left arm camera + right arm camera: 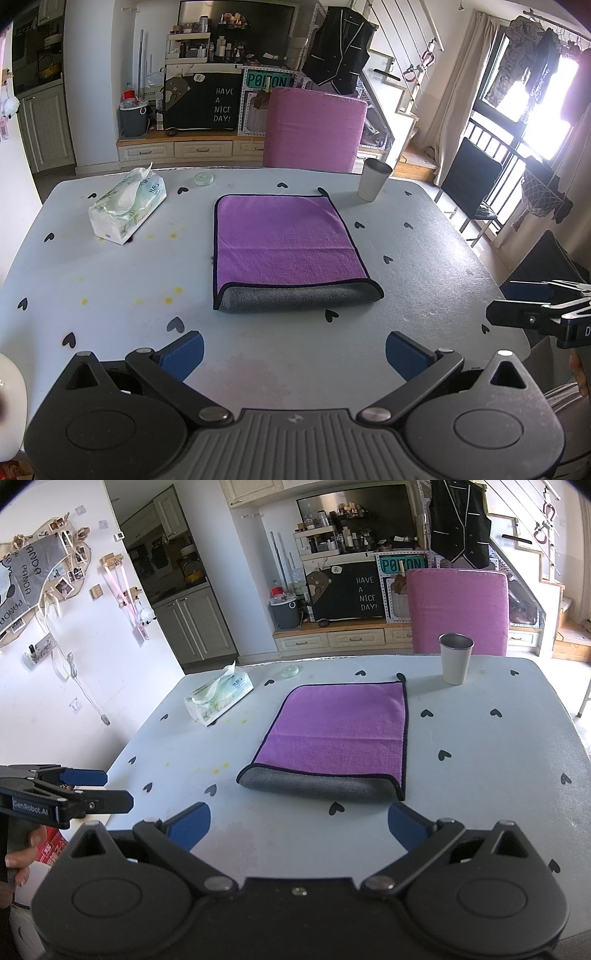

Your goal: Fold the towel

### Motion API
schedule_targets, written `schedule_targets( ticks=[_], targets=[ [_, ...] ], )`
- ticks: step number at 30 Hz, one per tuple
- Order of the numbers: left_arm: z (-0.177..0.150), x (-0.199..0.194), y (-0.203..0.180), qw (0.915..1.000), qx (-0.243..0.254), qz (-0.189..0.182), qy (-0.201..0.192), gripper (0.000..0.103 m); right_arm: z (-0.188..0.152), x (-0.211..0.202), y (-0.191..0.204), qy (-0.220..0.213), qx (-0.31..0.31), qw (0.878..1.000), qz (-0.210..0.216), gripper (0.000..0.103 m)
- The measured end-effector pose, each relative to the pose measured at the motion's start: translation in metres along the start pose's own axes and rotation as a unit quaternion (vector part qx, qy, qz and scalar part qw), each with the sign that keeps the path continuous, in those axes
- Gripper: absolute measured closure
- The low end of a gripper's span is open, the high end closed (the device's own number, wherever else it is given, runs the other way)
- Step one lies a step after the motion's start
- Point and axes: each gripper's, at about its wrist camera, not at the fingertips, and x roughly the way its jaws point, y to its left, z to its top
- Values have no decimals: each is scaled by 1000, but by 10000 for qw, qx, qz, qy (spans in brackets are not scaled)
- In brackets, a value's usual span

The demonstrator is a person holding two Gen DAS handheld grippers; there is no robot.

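A purple towel (284,240) with a dark edge lies folded on the pale blue table (110,288), its grey underside showing along the near fold. It also shows in the right wrist view (336,731). My left gripper (294,356) is open and empty, above the table's near edge, short of the towel. My right gripper (299,829) is open and empty, also near the front edge, just before the towel's grey fold. The right gripper shows at the right edge of the left wrist view (532,306), and the left gripper at the left of the right wrist view (99,786).
A tissue pack (127,208) lies at the back left of the table. A metal cup (373,179) stands at the back right. A small round lid (204,178) lies at the far edge. A pink chair (314,129) stands behind the table.
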Motion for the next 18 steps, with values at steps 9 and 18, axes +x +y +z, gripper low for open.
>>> schedule_targets(
  ticks=[9,18],
  targets=[
    [0,0,0,10000,-2,-2,-3,0,0,0,0,-2,0,10000,1,1],
    [1,1,0,10000,-23,6,-18,0,1,0,-1,-9,3,10000,5,1]
  ],
)
